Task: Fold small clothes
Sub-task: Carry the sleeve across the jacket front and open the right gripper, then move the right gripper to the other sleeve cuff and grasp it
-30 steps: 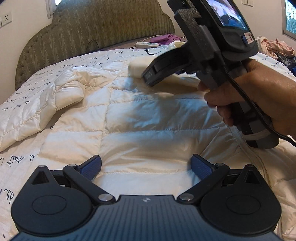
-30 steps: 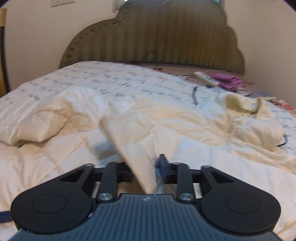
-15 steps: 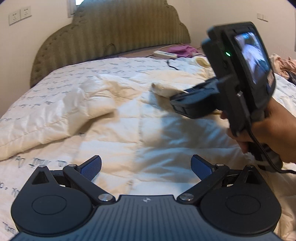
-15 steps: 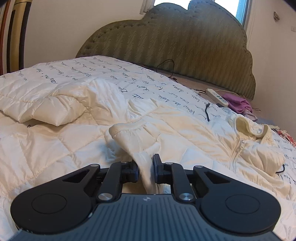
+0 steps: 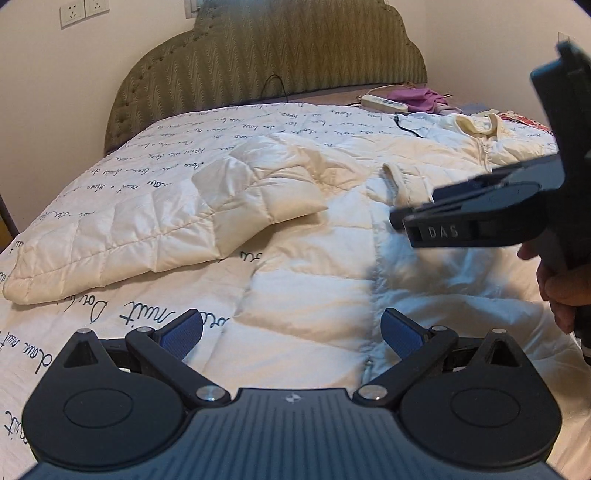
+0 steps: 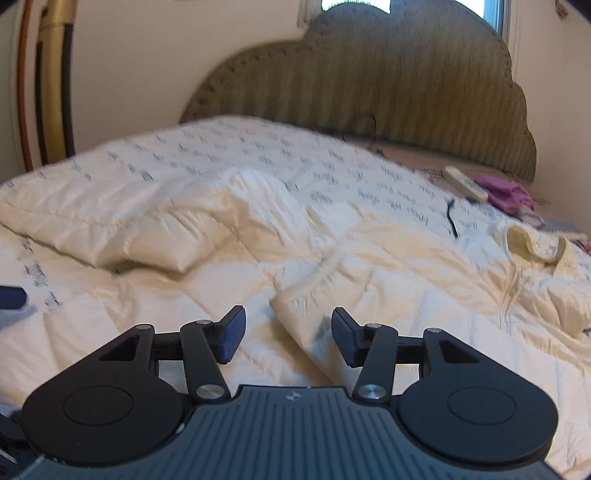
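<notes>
Looked like a home bedroom. Showed a bed under a white quilt (image 5: 155, 173) printed with cursive script, backed by an olive scalloped upholstered headboard (image 5: 280, 55). Carried 2 wall sockets (image 5: 84, 11) on the cream wall, a white power strip (image 5: 384, 102) and crumpled purple clothing (image 5: 424, 98) near the headboard, and a window (image 6: 406, 5) above it.

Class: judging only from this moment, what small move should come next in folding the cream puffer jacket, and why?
Probably move the open left tool to the other sleeve, spread out sideways. The right tool is open, with the first sleeve lying folded across the jacket.
</notes>
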The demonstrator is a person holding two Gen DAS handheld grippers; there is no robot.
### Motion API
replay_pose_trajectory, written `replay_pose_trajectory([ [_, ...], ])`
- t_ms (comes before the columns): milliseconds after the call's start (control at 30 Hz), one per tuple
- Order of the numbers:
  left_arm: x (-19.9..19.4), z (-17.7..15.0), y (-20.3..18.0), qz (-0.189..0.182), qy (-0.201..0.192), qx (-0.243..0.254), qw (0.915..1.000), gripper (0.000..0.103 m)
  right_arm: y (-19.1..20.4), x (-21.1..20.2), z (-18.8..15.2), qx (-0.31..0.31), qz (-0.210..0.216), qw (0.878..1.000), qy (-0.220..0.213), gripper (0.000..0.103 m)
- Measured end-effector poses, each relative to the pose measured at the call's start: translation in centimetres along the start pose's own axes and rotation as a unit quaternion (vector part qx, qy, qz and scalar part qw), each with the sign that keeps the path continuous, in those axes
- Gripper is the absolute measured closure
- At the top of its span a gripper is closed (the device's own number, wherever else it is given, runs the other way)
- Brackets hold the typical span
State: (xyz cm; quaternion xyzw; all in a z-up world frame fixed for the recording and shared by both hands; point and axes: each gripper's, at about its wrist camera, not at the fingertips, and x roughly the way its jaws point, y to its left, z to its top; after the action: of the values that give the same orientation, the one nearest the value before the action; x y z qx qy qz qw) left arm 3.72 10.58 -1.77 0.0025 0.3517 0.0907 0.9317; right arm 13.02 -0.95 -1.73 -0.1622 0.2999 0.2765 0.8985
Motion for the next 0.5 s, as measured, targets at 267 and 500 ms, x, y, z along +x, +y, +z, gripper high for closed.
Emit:
replay_pose_trajectory([
  [267,-0.4,0.1,2.5,0.030,-0.014,-0.007,0.9994,0.000,0.2,0.5,-0.5,0.030,0.019,0.999,0.002,0.046],
  [500,0.4,-0.2,7.1,0.074,-0.007,-0.042,0.9963,0.000,2.3,0.4,-0.1,-0.005,-0.006,1.000,-0.011,0.045],
])
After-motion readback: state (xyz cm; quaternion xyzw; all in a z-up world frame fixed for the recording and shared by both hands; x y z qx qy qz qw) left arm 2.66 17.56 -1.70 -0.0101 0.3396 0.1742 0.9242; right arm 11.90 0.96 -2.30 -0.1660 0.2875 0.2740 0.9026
